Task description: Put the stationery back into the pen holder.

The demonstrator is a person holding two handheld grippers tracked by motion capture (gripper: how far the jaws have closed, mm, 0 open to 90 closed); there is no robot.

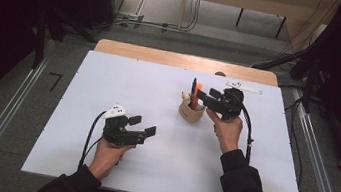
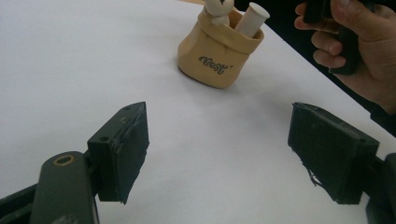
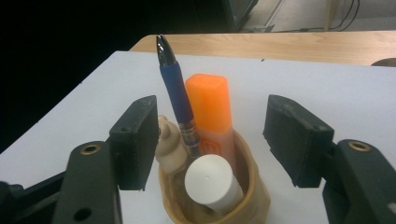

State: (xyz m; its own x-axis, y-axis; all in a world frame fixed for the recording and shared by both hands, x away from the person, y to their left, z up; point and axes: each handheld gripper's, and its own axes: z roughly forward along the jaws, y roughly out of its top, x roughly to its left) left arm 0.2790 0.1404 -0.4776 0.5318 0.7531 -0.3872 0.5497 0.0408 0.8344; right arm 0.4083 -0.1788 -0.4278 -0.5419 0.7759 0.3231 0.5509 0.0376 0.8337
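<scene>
A tan fabric pouch [image 1: 191, 113] stands upright on the white board, right of centre. It holds a blue pen [image 3: 175, 88], an orange highlighter [image 3: 210, 112] and a white capped tube [image 3: 210, 182], with a small cream figure [image 3: 169, 144] at its rim. My right gripper [image 1: 208, 94] hovers just above the pouch, open, its jaws standing either side of the pen and highlighter without touching them. My left gripper [image 1: 143, 125] is open over bare board at the front left, aimed at the pouch [image 2: 212, 63], nothing between its jaws.
The white board [image 1: 110, 82] covers a wooden table whose far edge [image 1: 164, 55] shows behind it. A small white item [image 1: 245, 88] lies at the board's back right corner. The other hand [image 2: 364, 51] appears right of the pouch in the left gripper view.
</scene>
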